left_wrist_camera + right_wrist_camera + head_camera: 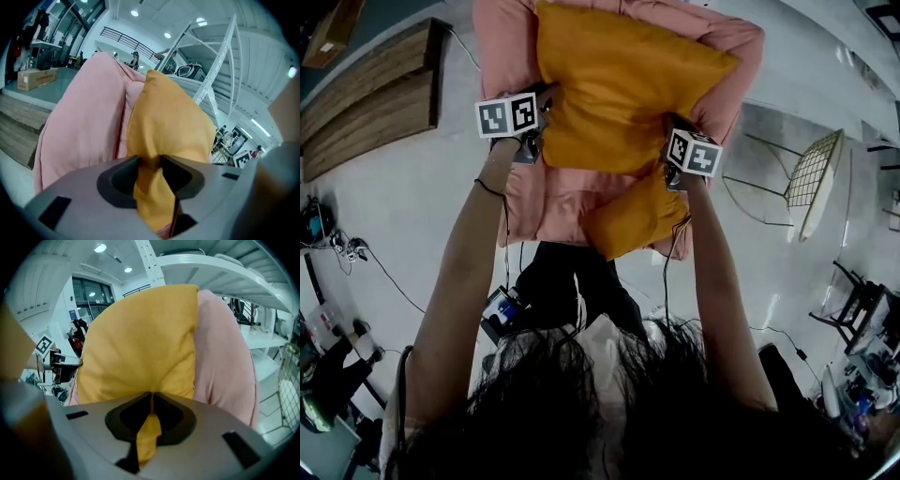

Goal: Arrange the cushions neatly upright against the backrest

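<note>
A large orange cushion (pixel 619 89) leans against the backrest of a pink armchair (pixel 502 56). My left gripper (pixel 536 127) is shut on the cushion's left lower edge; orange fabric (pixel 150 187) is bunched between its jaws. At the cushion's right lower corner, my right gripper (pixel 673 150) pinches a thin fold of the orange cushion (pixel 140 348) between its jaws. A second, smaller orange cushion (pixel 637 217) lies flat on the seat in front of the first one. In the right gripper view the pink backrest (pixel 222 357) rises just behind the held cushion.
A wire-frame chair (pixel 811 178) stands to the right of the armchair. Wooden steps (pixel 370 98) lie to the left. Cables (pixel 380 267) run over the pale floor at the left. White shelving (pixel 211 263) rises behind the armchair.
</note>
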`<state>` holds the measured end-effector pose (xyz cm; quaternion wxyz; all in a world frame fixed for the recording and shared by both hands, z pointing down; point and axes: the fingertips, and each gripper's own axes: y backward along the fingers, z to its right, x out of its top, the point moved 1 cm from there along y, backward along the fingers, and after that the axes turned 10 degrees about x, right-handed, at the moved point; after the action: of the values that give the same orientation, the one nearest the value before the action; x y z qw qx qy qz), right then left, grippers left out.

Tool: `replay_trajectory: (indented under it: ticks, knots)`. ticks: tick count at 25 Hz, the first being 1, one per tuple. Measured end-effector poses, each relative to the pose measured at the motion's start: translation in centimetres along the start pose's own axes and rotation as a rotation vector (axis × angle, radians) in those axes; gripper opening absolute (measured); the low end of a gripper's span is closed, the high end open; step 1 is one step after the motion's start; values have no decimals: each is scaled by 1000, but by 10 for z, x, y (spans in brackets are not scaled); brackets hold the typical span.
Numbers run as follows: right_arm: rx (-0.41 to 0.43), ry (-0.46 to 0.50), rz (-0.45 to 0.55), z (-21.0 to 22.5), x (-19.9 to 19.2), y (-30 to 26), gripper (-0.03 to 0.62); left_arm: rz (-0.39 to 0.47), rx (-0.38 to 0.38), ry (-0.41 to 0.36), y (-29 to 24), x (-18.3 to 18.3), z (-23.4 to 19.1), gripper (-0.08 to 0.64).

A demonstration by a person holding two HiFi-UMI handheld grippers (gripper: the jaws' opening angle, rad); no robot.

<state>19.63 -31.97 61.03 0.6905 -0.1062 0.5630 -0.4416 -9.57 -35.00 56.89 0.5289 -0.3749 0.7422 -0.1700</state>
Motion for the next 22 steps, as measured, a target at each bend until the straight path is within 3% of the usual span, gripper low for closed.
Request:
replay_trajectory:
  ticks: [5,12,17,22]
  knots:
    - [-32,96,-23,-7,-2,21,41,-4,-41,-55,32,-17,4,253]
    - [-20,39,83,-30,-8,76,43,-67,-123,-81,84,-86,5,259]
    - [-12,29,102,-60,-33,110,43,-128,-197,-29,106,-137,17,258]
    - [-30,42,57,-85,-66,128,43,-159,-262,37,116,-176,31,258]
